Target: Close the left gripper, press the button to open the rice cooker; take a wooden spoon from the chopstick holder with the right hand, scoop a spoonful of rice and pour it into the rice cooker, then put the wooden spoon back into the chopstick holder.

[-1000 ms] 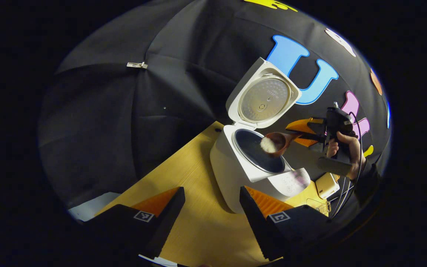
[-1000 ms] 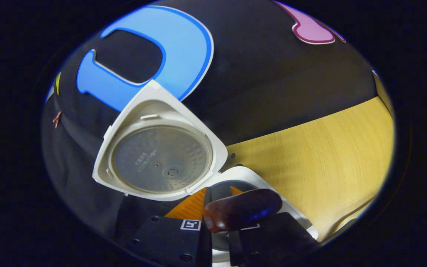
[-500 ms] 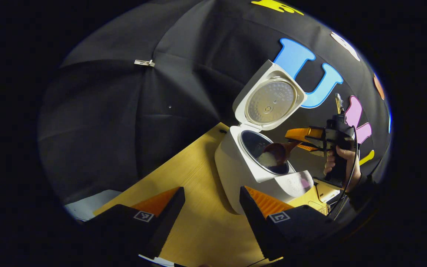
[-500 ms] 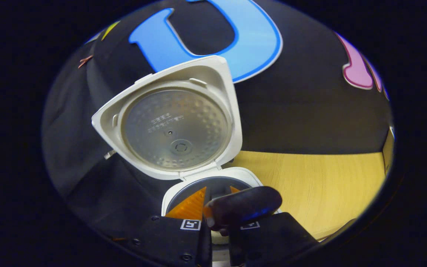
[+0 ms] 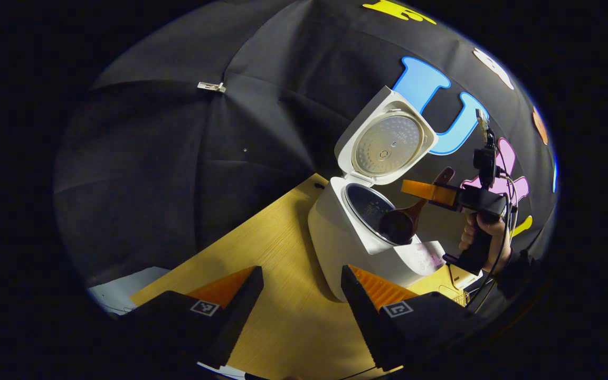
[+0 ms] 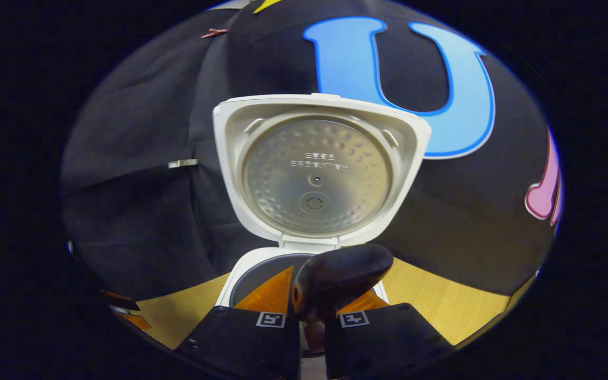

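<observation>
The white rice cooker (image 5: pixel 335 243) stands on the yellow table with its lid (image 5: pixel 386 140) swung up. A dark wooden spoon (image 5: pixel 398 224) hangs bowl-down over the inner pot, its handle slanting up to my right gripper (image 5: pixel 430 191), which a hand (image 5: pixel 481 237) holds. No rice shows on the spoon. In the right gripper view the lid (image 6: pixel 317 169) faces me above the pot rim (image 6: pixel 254 269). There my right gripper (image 6: pixel 312 319) is shut on the spoon's rounded handle end (image 6: pixel 341 274). My left gripper (image 5: pixel 301 295) is open, low over the table before the cooker.
A small cream box (image 5: pixel 459 274) and dark cables (image 5: pixel 486 287) lie to the right of the cooker. A white sheet (image 5: pixel 124 287) lies at the table's left edge. Bare yellow table (image 5: pixel 283 274) stretches between my left gripper and the cooker.
The right gripper has rolled and risen, tipping the spoon bowl down into the pot. The white rice that lay on the spoon is gone from it. My left gripper has barely moved.
</observation>
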The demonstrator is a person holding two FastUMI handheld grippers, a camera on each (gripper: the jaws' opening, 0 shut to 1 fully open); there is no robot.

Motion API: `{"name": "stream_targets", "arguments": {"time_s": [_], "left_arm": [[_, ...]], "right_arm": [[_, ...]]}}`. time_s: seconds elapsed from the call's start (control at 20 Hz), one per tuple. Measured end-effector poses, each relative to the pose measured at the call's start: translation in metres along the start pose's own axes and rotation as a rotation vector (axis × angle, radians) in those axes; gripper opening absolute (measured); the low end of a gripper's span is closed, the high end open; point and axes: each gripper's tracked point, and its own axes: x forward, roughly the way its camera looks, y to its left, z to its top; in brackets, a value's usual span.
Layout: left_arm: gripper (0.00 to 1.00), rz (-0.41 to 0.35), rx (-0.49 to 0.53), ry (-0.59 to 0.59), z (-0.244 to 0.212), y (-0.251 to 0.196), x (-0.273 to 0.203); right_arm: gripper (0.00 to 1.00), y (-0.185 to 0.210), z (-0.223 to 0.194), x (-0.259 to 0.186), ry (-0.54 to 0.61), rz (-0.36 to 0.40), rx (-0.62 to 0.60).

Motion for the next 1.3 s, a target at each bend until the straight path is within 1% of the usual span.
{"name": "stream_targets", "arguments": {"time_s": [0.2,0.35,0.45,0.6,0.65,0.7,0.75,0.8,0.85,0.9,0.95,1.0,1.1,1.15,1.2,1.25,1.3], "left_arm": [[0.96,0.002,-0.012,-0.012,0.002,0.003,-0.005],[0.96,0.005,-0.018,-0.018,0.001,0.005,-0.005],[0.96,0.002,-0.02,-0.023,0.002,0.006,-0.009],[0.96,-0.005,-0.012,-0.036,0.008,0.003,-0.013],[0.92,-0.008,-0.008,-0.041,0.01,0.002,-0.015],[0.92,-0.014,-0.004,-0.046,0.014,0.0,-0.017],[0.96,-0.022,0.0,-0.051,0.016,-0.002,-0.017],[0.96,-0.026,0.005,-0.054,0.018,-0.004,-0.018],[0.96,-0.028,0.009,-0.054,0.019,-0.006,-0.019],[0.92,-0.033,0.01,-0.055,0.021,-0.009,-0.021],[0.96,-0.04,0.011,-0.058,0.022,-0.013,-0.022],[0.92,-0.046,0.017,-0.062,0.024,-0.017,-0.023],[0.92,-0.054,0.043,-0.067,0.028,-0.026,-0.025],[0.96,-0.059,0.056,-0.07,0.028,-0.032,-0.026],[0.92,-0.065,0.065,-0.073,0.03,-0.038,-0.027],[0.96,-0.071,0.074,-0.074,0.03,-0.045,-0.028],[0.96,-0.077,0.081,-0.074,0.031,-0.051,-0.029]], "right_arm": [[0.22,0.02,-0.002,-0.003,-0.005,0.044,-0.085],[0.22,0.021,-0.003,-0.003,0.004,0.04,-0.082],[0.22,0.018,0.004,-0.006,0.006,0.026,-0.019],[0.22,0.01,0.016,-0.016,0.012,0.021,0.127],[0.22,0.004,0.023,-0.02,0.002,0.012,0.162],[0.22,-0.001,0.029,-0.023,-0.01,0.003,0.192],[0.22,-0.005,0.036,-0.027,-0.022,-0.005,0.22],[0.22,-0.009,0.044,-0.031,-0.036,-0.007,0.245],[0.22,-0.014,0.049,-0.035,-0.045,-0.009,0.264],[0.22,-0.018,0.056,-0.04,-0.056,-0.012,0.281],[0.22,-0.025,0.062,-0.044,-0.07,-0.02,0.292],[0.22,-0.034,0.07,-0.051,-0.085,-0.032,0.302],[0.22,-0.051,0.084,-0.068,-0.121,-0.053,0.328],[0.22,-0.06,0.088,-0.077,-0.135,-0.062,0.344],[0.22,-0.07,0.091,-0.087,-0.146,-0.072,0.36],[0.22,-0.08,0.093,-0.098,-0.156,-0.082,0.375],[0.22,-0.09,0.094,-0.107,-0.166,-0.092,0.386]]}}
